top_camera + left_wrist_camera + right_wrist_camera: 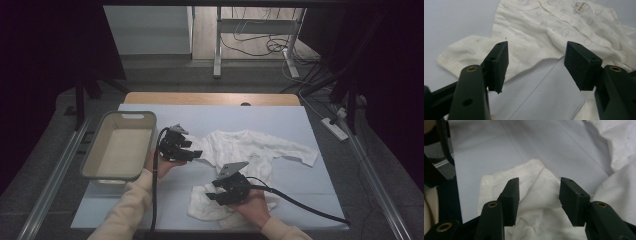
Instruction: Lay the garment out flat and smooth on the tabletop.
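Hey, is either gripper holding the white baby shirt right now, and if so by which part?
Neither. The left gripper and right gripper both hang open above the white baby shirt.

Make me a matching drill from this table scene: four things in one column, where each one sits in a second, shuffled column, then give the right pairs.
Things
1. basket
2. baby top
3. left tool
4. right tool

Places
A. spread in the middle of the blue table cover, one sleeve reaching right
B. open over the crumpled near hem of the cloth
C. at the left edge of the table
D. open beside the cloth's left sleeve

Pairs: 1-C, 2-A, 3-D, 4-B
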The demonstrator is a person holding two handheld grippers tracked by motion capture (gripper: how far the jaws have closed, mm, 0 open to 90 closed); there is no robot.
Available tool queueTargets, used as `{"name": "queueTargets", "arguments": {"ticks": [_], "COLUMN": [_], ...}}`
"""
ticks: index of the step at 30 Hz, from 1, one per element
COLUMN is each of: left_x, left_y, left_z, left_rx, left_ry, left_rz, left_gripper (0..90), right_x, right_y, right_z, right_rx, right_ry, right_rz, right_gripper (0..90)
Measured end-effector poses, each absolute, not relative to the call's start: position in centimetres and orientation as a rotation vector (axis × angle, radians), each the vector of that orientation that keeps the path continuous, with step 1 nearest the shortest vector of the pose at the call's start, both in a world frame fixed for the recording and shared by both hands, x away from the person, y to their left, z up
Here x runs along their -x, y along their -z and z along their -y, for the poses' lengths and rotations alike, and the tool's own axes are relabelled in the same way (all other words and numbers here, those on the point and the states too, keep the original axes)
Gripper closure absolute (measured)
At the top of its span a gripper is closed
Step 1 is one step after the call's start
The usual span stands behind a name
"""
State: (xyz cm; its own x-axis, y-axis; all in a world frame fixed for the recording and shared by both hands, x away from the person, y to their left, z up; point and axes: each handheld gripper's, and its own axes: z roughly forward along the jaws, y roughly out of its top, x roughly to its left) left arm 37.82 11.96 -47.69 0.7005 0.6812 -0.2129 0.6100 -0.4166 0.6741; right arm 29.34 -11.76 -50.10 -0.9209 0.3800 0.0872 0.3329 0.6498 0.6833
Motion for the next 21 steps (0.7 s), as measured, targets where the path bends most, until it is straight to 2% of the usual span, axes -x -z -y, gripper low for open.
{"name": "queueTargets", "arguments": {"ticks": [4, 12, 21], "left_x": [-37.8, -37.8, -37.8], "left_y": [47.6, 47.6, 47.6], "left_z": [-12.1, -12.0, -12.0], "left_rx": [-2.146, -2.151, -2.146], "left_ry": [-0.121, -0.123, -0.124], "left_rz": [-0.981, -0.975, -0.978], "left_gripper": [36.7, 36.6, 36.6], "right_x": [-29.4, -29.1, -27.3], "right_y": [50.7, 51.4, 51.2], "right_z": [11.6, 11.2, 10.3], "right_rx": [-0.605, -0.525, -0.405], "right_ry": [-1.080, -1.013, -1.046], "right_rz": [-2.807, -2.866, -2.927], "right_gripper": [54.6, 84.5, 85.7]}}
